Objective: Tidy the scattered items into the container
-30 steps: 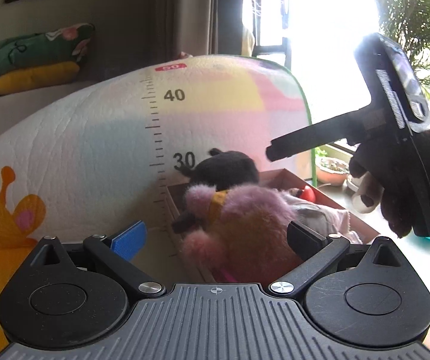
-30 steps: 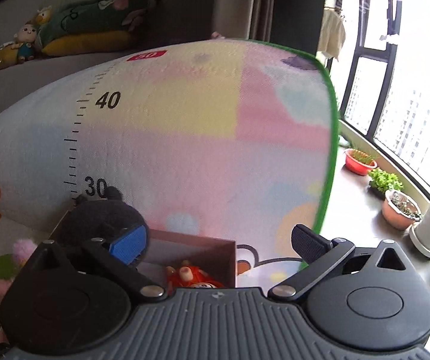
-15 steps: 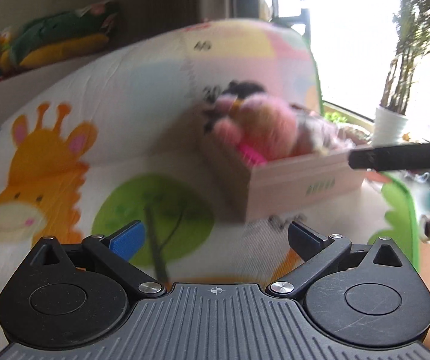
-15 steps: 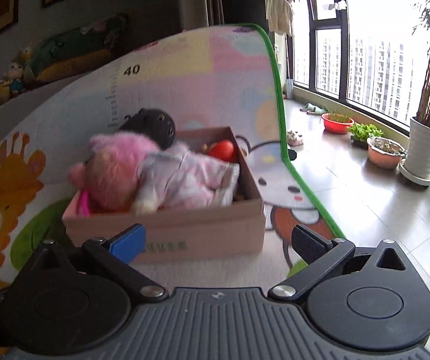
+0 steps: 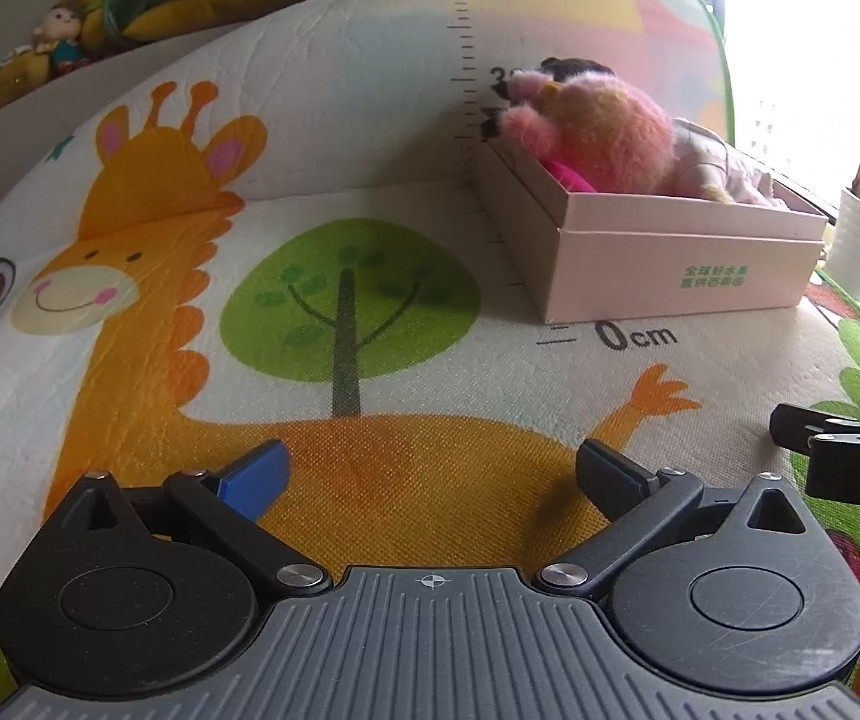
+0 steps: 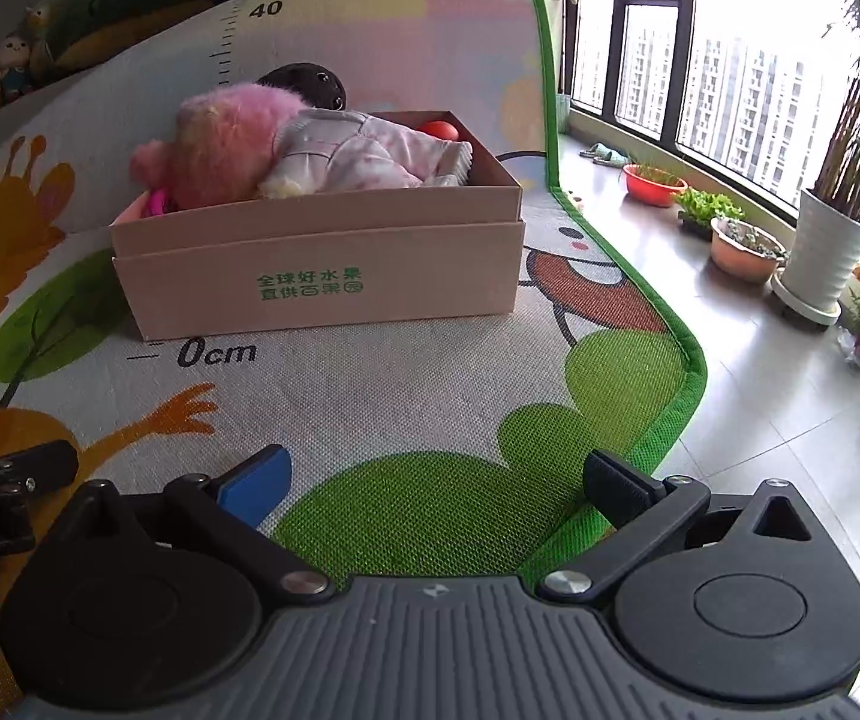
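A pale pink cardboard box [image 6: 322,267] [image 5: 679,273] stands on the play mat [image 6: 370,396] [image 5: 370,300], near the "0cm" mark. It holds a fluffy pink plush [image 6: 223,147] [image 5: 598,138], a doll in a pale jacket [image 6: 364,150] [image 5: 724,171], a black plush [image 6: 310,84] and a red toy [image 6: 439,129]. My left gripper [image 5: 430,477] hovers open over the giraffe print, well short of the box, with nothing between its fingers. My right gripper [image 6: 430,480] is open and empty too, above the green patch in front of the box. Each gripper's tip shows at the edge of the other's view.
The mat's green edge [image 6: 640,294] runs along the right, with tiled floor [image 6: 760,390] beyond. Flower pots [image 6: 745,249] and a tall plant in a white pot [image 6: 823,252] line the window. Stuffed toys [image 5: 64,39] sit on a ledge at the back left.
Both grippers have drawn back and down from above the box to low over the mat in front of it. The toys stay in the box; both stay open.
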